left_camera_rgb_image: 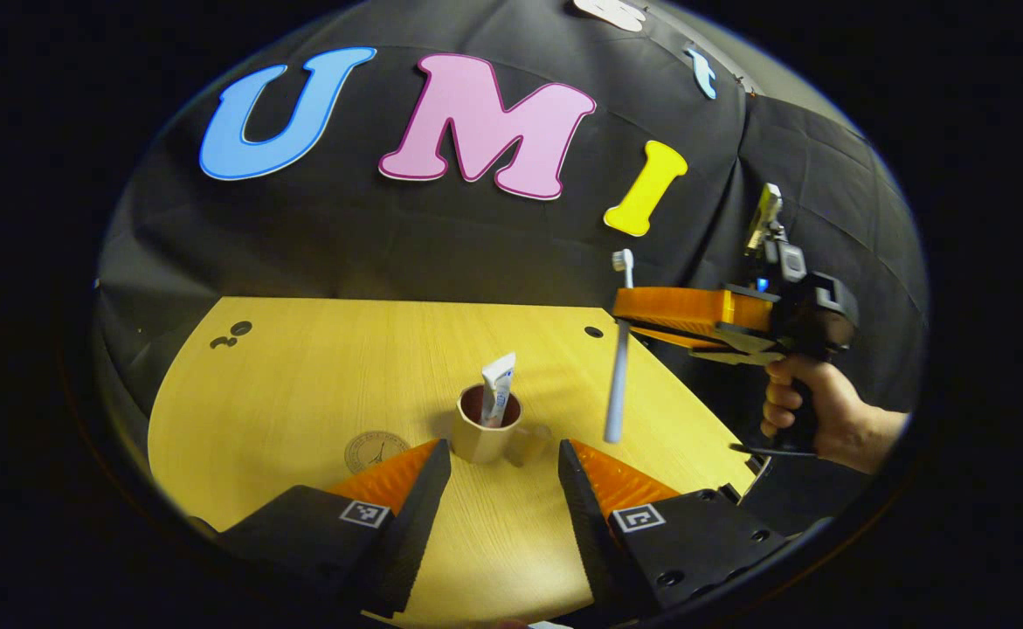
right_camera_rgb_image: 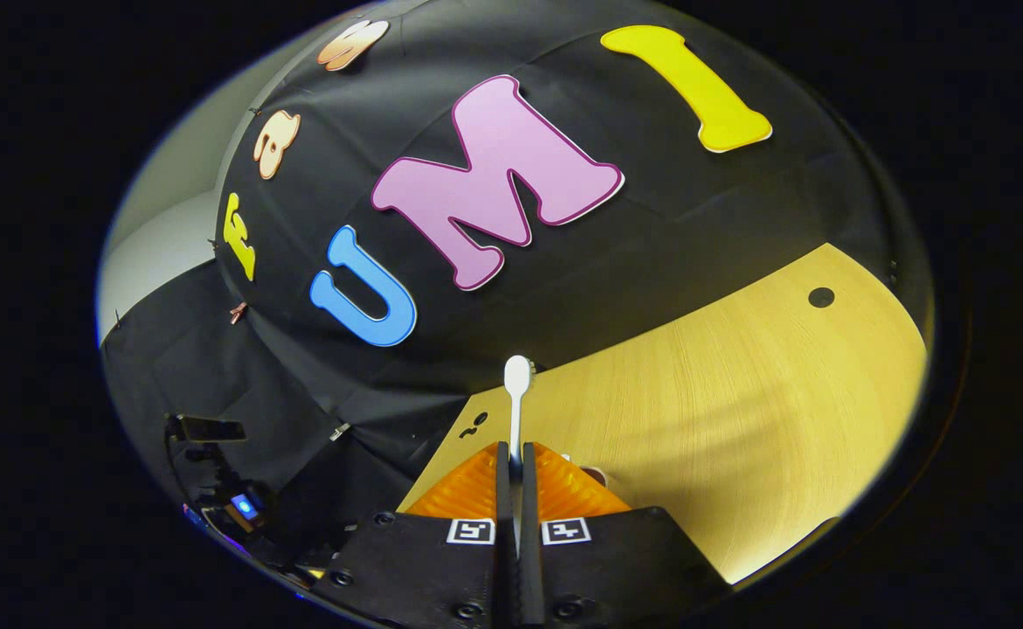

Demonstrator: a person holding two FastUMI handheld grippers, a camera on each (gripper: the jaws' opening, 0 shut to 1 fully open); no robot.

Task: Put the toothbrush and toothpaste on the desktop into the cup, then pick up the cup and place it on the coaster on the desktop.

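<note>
Slim white plastic toothbrush (left_camera_rgb_image: 618, 376): pinched upright by right gripper (right_camera_rgb_image: 516, 472). Tan round cup (left_camera_rgb_image: 487, 430) holding white toothpaste tube (left_camera_rgb_image: 498, 390); left gripper (left_camera_rgb_image: 504, 476) spread wide.

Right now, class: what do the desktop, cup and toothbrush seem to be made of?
Desktop: likely wood-look laminate, showing fine grain and a soft sheen. Cup: smooth matte tan, plastic or ceramic; unclear. Toothbrush: pale, slim, glossy handle, probably plastic, clamped in the right gripper.

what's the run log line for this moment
toothpaste: in cup | toothbrush: held upright by right gripper, off desk | left gripper: open, facing cup | coaster: bare
</note>
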